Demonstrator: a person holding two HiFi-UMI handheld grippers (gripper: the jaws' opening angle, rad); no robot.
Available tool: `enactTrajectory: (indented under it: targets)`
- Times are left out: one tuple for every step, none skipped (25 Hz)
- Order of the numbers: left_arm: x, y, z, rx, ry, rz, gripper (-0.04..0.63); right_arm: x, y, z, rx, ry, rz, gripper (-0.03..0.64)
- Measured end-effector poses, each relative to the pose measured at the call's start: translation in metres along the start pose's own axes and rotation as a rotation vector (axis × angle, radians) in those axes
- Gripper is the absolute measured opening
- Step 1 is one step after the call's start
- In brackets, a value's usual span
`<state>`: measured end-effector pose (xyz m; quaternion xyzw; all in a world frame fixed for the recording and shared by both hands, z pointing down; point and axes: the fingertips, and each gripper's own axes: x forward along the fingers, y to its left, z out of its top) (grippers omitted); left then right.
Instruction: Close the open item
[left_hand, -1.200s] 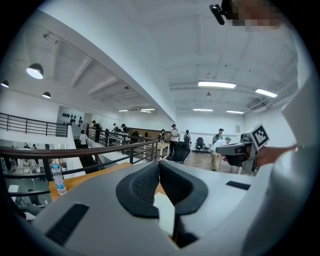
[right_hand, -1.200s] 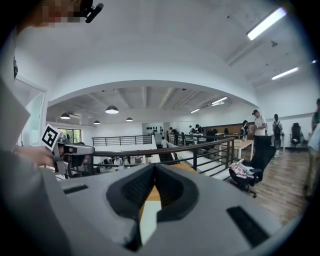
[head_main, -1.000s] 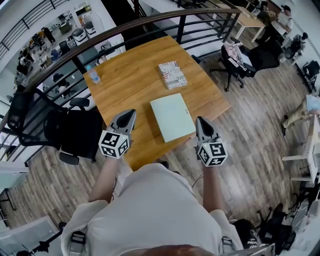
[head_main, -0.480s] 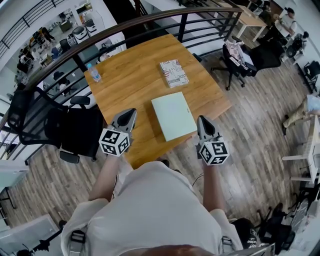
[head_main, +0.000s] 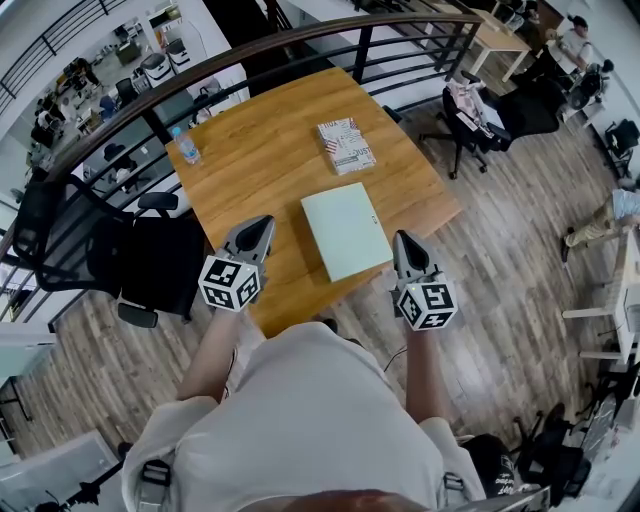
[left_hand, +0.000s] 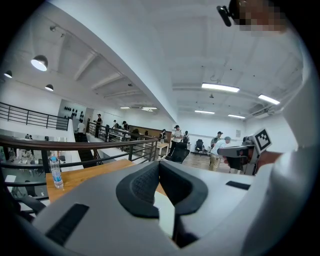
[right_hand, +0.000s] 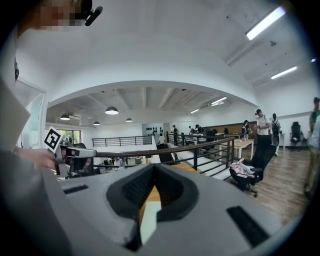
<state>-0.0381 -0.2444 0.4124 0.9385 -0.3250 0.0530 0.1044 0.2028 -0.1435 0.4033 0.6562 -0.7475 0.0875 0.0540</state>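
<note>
At the table's (head_main: 260, 150) near edge, the left gripper (head_main: 263, 222) and right gripper (head_main: 401, 239) each have their jaws pressed together, empty. Between them, on the table's near half, the pale green flat item (head_main: 346, 231) lies shut and flat. Beyond it, mid-table, is a red-and-white book (head_main: 345, 147) whose print is too small to read. A water bottle (head_main: 185, 149) stands at the far left edge.
</note>
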Motion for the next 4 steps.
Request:
enactTrajectory:
  targets:
    - [0.0004,0.0001,-0.0008,-0.001,0.001,-0.001,-0.005,0.0004,0.0001,-0.0003,0.0,0.0,0.001,0.003]
    - [0.0008,0.0,-0.0014,-0.002,0.003,-0.002,-0.005,0.0005,-0.0001,-0.0004,0.0,0.0,0.002,0.003]
    - [0.0012,-0.0002,-0.002,-0.003,0.005,-0.002,-0.005,0.0005,-0.0004,-0.0006,0.001,0.0,0.002,0.003]
    - [0.0015,-0.0005,-0.0025,-0.004,0.007,-0.003,-0.005,0.0005,-0.0007,-0.0008,0.002,0.001,0.003,0.003]
